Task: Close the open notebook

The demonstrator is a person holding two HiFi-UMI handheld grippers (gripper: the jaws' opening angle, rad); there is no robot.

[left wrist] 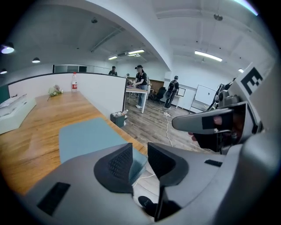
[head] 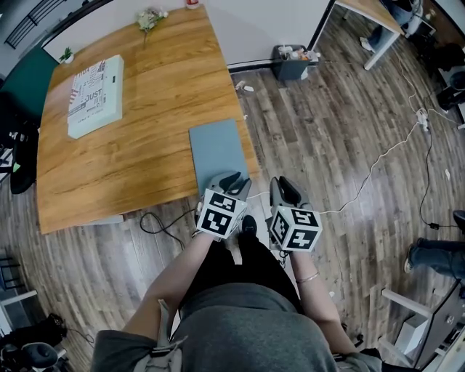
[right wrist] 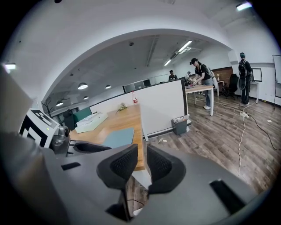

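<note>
The notebook [head: 216, 152] lies shut and flat, blue-grey cover up, at the near right corner of the wooden table [head: 131, 152]. It also shows in the left gripper view as a blue-grey notebook [left wrist: 83, 138] and in the right gripper view as the notebook [right wrist: 117, 137]. My left gripper [head: 236, 179] hangs just off the notebook's near edge, its jaws apart with nothing between them [left wrist: 139, 160]. Beside it to the right, my right gripper [head: 285, 186] is over the floor past the table corner. Its jaws stand a narrow gap apart and hold nothing [right wrist: 142, 165].
A white and pale green box [head: 94, 94] lies at the table's far left, with dried flowers [head: 149, 18] at the far edge. A bin [head: 294, 64] and a white cable [head: 378, 163] are on the wood floor to the right. People stand at a far desk [left wrist: 140, 83].
</note>
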